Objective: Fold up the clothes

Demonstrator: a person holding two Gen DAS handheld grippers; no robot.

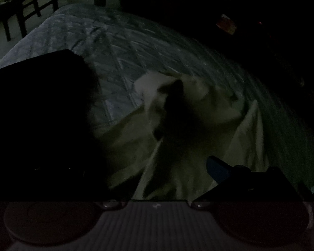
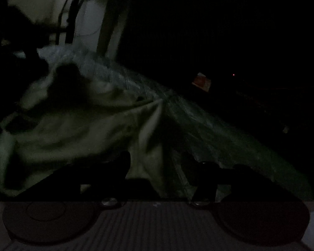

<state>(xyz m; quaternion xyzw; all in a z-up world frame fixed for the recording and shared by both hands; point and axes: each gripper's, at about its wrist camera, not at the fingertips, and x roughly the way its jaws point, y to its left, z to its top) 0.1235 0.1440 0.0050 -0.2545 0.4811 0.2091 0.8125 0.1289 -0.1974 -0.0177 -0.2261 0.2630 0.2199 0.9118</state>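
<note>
Left wrist view: in near darkness we see a pale garment lying rumpled on a bed covered by a patterned quilt, with a dark folded item at nine o'clock and a wooden chair at eleven. Of the left tool we see one blue-tipped finger at five o'clock; the other is lost in shadow, so we cannot tell whether it grips. From the right wrist, we find the right tool with its fingers spread around a raised fold of the garment, not clamped. A small orange-and-white object sits at two o'clock.
</note>
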